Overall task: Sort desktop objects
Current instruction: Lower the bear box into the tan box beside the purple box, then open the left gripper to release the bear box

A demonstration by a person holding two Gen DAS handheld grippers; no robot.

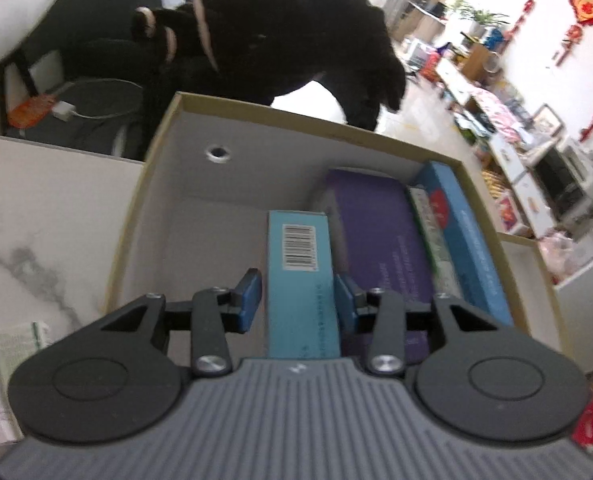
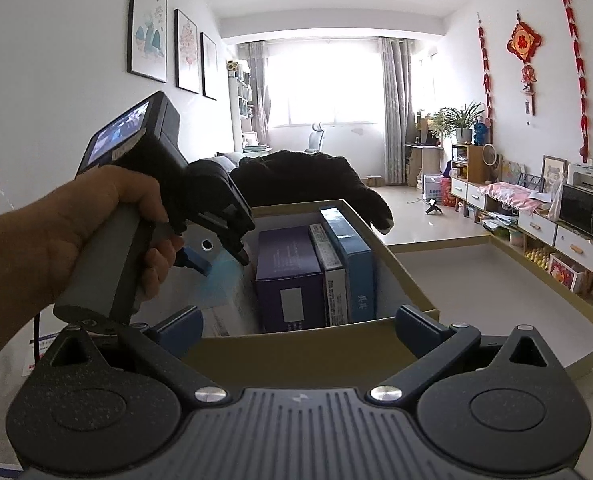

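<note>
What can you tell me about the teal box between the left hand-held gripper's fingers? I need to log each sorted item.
The teal box is a slim, rectangular carton, cardboard by the look of it, with a white barcode label near its far end and small print along its face. It lies lengthwise inside the open cardboard bin, beside the purple box. The left hand-held gripper straddles it: a small gap shows at one blue pad, so it seems released.

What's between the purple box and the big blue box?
A thin white box stands between the purple box and the big blue box, clearest in the right wrist view.
</note>
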